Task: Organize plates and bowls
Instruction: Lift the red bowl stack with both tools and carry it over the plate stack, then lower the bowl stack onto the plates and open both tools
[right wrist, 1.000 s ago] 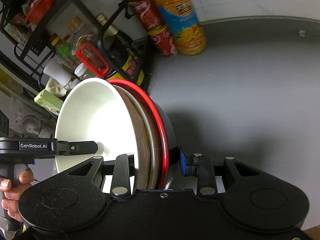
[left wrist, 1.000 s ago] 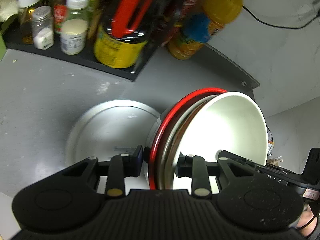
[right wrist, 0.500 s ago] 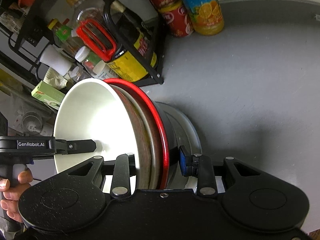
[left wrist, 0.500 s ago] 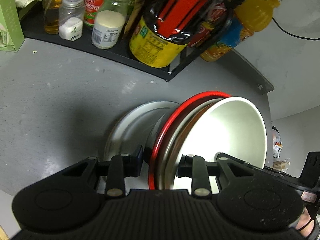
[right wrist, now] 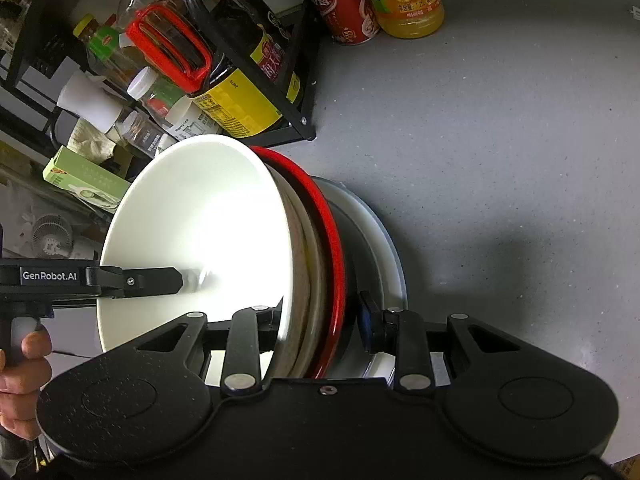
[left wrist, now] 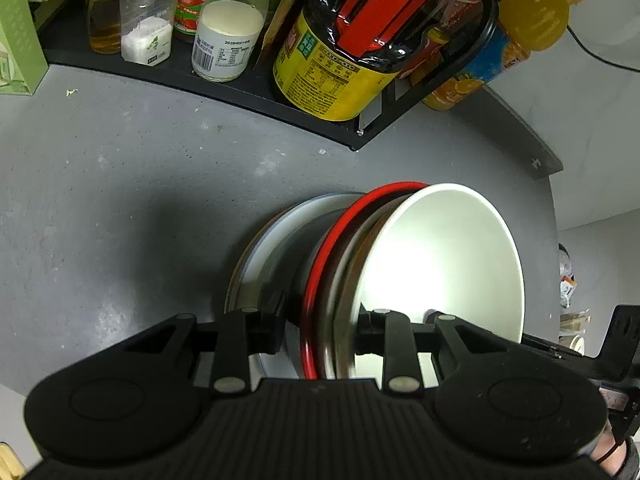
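Both tools clamp one nested stack of bowls, held on edge above the grey worktop [left wrist: 120,208]. In the left wrist view the left tool [left wrist: 320,324] is closed across the stack at the lower centre of the frame: one finger sits against the dark outside of the red-rimmed bowl [left wrist: 320,272], the other inside the white bowl [left wrist: 440,264], whose open side faces right. Between the red rim and the white bowl show the edges of at least one more brownish bowl; the exact count cannot be told.

In the right wrist view the right tool [right wrist: 320,320] is shut on the same stack from the opposite edge, one finger inside the white bowl, the other, with a blue pad, behind the red-rimmed bowl. The left tool's finger reaches into the white bowl from the left edge of that frame, with a hand [right wrist: 20,380] on its grip at lower left.

Just behind the stack lies a white plate [right wrist: 388,240] flat on the worktop; whether the stack touches it cannot be told. A black rack [left wrist: 240,92] of bottles and jars fills the upper part of both frames, with an orange juice bottle [right wrist: 408,0] and a red can [right wrist: 348,8] beside it.
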Demonstrator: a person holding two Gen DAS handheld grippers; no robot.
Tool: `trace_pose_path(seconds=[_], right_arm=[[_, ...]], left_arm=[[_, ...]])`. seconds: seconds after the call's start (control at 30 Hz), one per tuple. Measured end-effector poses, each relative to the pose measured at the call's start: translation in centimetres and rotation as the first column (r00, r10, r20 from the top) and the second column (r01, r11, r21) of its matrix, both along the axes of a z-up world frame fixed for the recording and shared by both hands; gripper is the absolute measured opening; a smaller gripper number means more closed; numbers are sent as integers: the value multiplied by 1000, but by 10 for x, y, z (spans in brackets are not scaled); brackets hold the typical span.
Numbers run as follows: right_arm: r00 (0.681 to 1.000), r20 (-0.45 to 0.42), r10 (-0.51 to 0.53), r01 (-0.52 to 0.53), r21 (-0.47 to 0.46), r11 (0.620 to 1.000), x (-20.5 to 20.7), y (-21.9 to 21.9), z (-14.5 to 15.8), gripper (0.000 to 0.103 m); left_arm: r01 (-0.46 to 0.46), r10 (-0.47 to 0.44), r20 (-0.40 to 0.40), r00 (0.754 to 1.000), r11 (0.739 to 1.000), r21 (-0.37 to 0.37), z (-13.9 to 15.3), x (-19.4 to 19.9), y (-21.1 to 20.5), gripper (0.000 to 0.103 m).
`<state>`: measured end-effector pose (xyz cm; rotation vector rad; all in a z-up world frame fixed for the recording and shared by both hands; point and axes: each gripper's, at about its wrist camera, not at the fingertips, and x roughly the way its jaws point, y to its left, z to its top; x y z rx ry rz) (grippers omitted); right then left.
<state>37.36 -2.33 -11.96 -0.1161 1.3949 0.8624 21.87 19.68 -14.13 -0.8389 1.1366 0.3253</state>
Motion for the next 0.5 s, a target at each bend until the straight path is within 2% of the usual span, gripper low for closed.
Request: trace_pose_path(seconds=[0.3, 0.4, 0.5], right_arm=[[1000, -1, 9, -9, -10, 1000, -5, 2, 0, 31], [1000, -3, -4, 4, 2, 1000, -8, 2, 0, 37], [1000, 10, -16, 16, 6, 1000, -11, 0, 5, 40]], left_arm=[[12, -12, -16, 1000, 1000, -8, -1, 0, 3, 29], [28, -28, -10, 1000, 1000, -5, 0, 1, 4, 30], [9, -9, 8, 1000, 999, 32, 13, -1, 5, 33]])
